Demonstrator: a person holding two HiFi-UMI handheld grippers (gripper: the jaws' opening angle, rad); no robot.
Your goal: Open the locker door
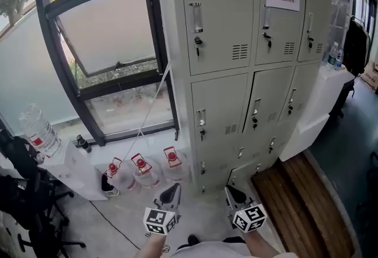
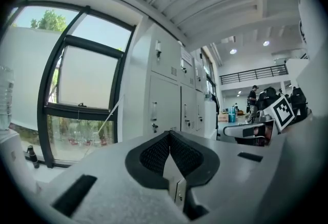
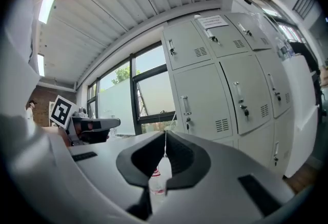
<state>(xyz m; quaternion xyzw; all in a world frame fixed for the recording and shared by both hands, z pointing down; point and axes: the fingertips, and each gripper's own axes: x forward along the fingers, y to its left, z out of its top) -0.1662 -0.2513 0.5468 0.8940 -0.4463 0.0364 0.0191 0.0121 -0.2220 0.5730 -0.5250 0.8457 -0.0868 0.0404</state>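
- Grey floor [image 1: 127, 215] and a dark-framed window [image 1: 106, 44] make up the left of the room. A bank of pale metal lockers [image 1: 236, 74] stands just beside the window.
- My left gripper [image 1: 173, 189] has its jaws pressed together with nothing between them.
- My right gripper [image 1: 231, 191] is likewise closed on nothing, level with the left and apart from it.
- Both point towards the lockers and are well short of them, touching no door.
- Water jugs [image 1: 140, 169] sit on the floor between me and the window.
- Every door I can see looks closed. The nearest full one at my height is the middle-row left door [image 1: 224, 103].
- I judge it to be thin sheet steel: light, stiff, and swinging freely once unlatched.
- Its slim vertical pull [image 1: 201, 117] near the left edge, with a key [image 1: 202, 131] beneath, is where I would take hold.
- Smooth paint may slip, so I would need to spread the jaws first and close squarely.
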